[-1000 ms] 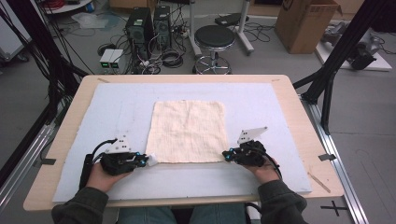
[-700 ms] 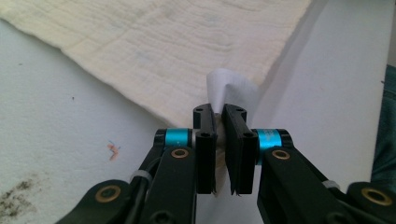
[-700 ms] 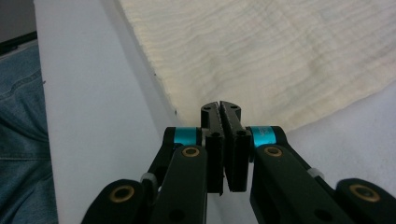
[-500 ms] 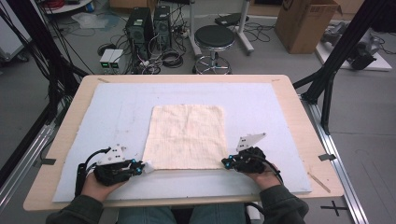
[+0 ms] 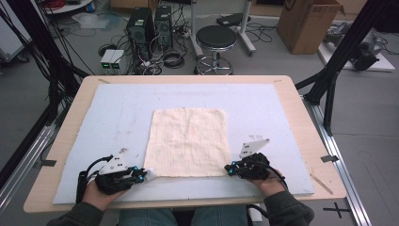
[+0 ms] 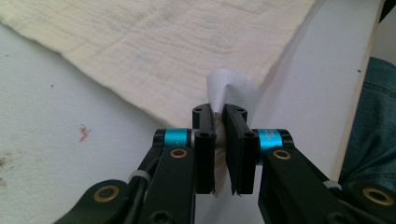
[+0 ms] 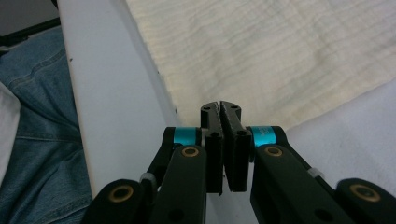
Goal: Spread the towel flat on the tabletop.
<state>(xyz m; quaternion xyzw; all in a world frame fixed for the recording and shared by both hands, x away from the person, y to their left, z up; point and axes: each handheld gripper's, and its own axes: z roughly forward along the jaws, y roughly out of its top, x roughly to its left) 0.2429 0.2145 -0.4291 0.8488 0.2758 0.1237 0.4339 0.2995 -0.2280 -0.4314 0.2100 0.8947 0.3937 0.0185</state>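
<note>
**Q:** Where is the cloth, and what do your fingers have?

**Me:** The cream cloth (image 5: 188, 141) lies flat in the middle of the pale blue mat (image 5: 117, 117) on the surface, its near edge towards me. My left gripper (image 5: 141, 175) has its fingers pressed together on the cloth's near left corner, which puckers up white between them. My right gripper (image 5: 229, 168) sits at the near right corner, fingers almost closed; I cannot tell if any cloth is caught there.

**Q:** What could go wrong?

**Me:** I judge the right corner may slip free if the pinch is thin, so the cloth would lift unevenly and skew.

**Q:** How does it look?

**Me:** Soft, crinkled gauze weave, roughly square, limp. The mat looks faintly stained.
</note>
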